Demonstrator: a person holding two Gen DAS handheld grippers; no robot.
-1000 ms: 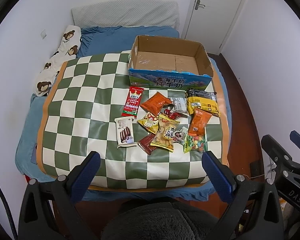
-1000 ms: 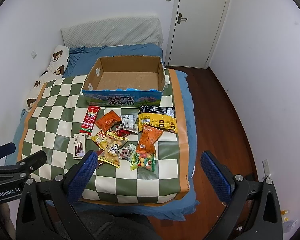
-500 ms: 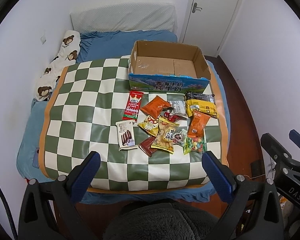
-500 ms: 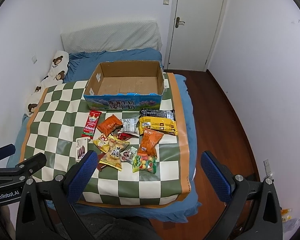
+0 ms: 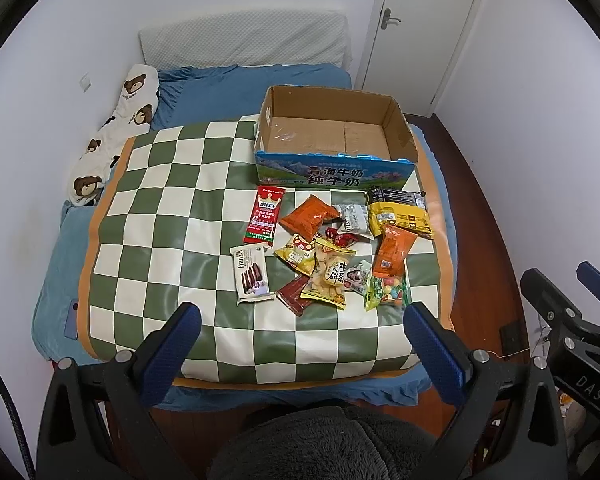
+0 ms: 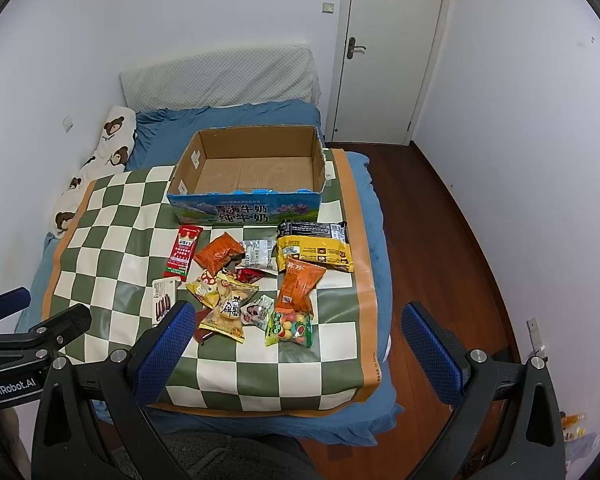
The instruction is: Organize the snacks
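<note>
Several snack packets lie in a loose pile (image 5: 332,252) (image 6: 256,280) on a green-and-white checked mat (image 5: 172,216) (image 6: 112,236) on a bed. Among them are a red stick pack (image 5: 266,214), a white wafer pack (image 5: 251,274), an orange bag (image 6: 299,289) and a yellow bag (image 6: 314,252). An open cardboard box (image 5: 332,174) (image 6: 244,210) with a blue printed front stands behind the pile, with nothing inside. My left gripper (image 5: 300,330) is open, well short of the bed's near edge. My right gripper (image 6: 298,330) is open too, also held back from the snacks.
The bed has a blue sheet (image 6: 228,120), a bear-print pillow (image 5: 116,136) at the left and a white cushion (image 5: 244,44) against the far wall. A white door (image 6: 392,48) and dark wooden floor (image 6: 440,240) lie to the right. Grey fleece (image 5: 324,444) fills the bottom.
Both grippers have drawn back and risen a little, so the bed, box and snacks look smaller and more of the wall and door shows. Nothing on the mat has moved.
</note>
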